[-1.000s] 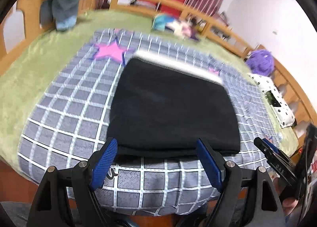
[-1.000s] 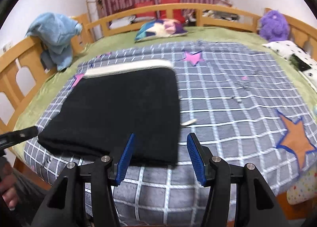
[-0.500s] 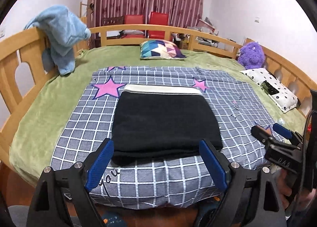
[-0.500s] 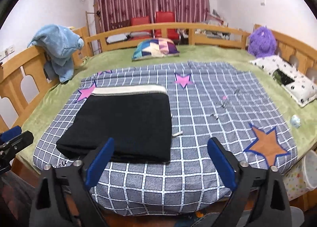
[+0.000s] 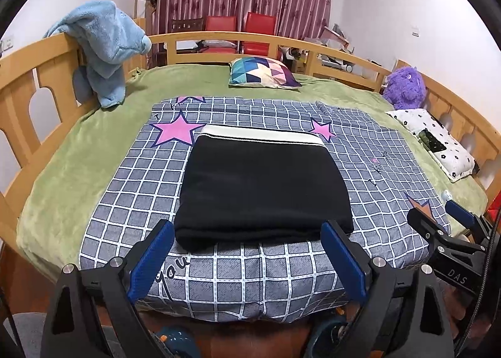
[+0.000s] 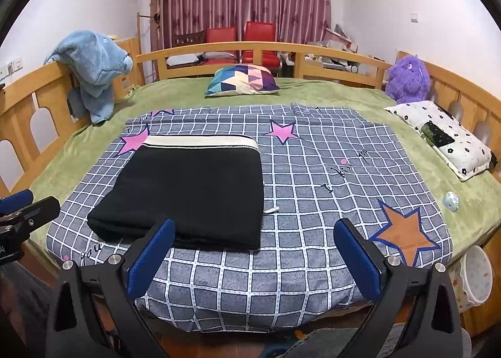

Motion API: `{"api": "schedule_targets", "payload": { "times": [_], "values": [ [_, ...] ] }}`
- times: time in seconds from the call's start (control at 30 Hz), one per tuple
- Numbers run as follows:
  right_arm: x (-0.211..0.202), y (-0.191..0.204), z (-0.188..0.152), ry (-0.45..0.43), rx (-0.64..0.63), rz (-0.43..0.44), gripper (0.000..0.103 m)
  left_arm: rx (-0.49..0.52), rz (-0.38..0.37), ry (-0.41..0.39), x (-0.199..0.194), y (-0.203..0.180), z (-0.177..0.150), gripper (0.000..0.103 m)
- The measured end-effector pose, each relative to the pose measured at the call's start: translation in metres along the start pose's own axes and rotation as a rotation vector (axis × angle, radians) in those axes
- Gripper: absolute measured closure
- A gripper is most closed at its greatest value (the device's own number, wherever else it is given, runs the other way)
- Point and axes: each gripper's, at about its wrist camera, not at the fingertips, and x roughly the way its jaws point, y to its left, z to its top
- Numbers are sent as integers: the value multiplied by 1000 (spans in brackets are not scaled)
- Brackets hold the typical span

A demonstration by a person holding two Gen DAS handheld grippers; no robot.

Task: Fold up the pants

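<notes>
The black pants [image 5: 263, 189] are lying folded into a flat rectangle on the gray checked blanket [image 5: 369, 170], toward its near left part, with the cream waistband [image 5: 260, 134] facing the far edge of the blanket and the folded end facing the near edge. A pink star [image 5: 177, 132] printed on the blanket is sitting just beside the waistband's far left corner.

The left gripper [image 5: 247, 259] is hovering off the near edge of the bed, its blue-padded jaws spread wide with nothing between them, lined up with the near fold of the pants but apart from it. The right gripper [image 6: 255, 259] is hanging beside it off the same near edge, its jaws likewise wide apart and holding nothing; its left finger is overlapping the near right corner of the pants in its view, though contact cannot be confirmed.

The blanket is covering the middle of a green bedspread [image 5: 75, 157]. A geometric pillow [image 6: 242, 79] is lying near the far edge of the bed, a purple plush toy [image 6: 407, 79] is sitting at the far right corner, and a white spotted pillow [image 6: 444, 139] is lying along the right edge. A light blue towel [image 5: 106, 45] is draping over the wooden bed rail [image 5: 28, 82] on the left.
</notes>
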Motion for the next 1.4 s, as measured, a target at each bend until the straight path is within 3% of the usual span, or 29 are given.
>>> {"api": "schedule_targets", "payload": {
  "times": [1.4],
  "values": [
    [6,12,1,29,7,30,3,-39,35,14,4,17,-6,8]
  ]
}}
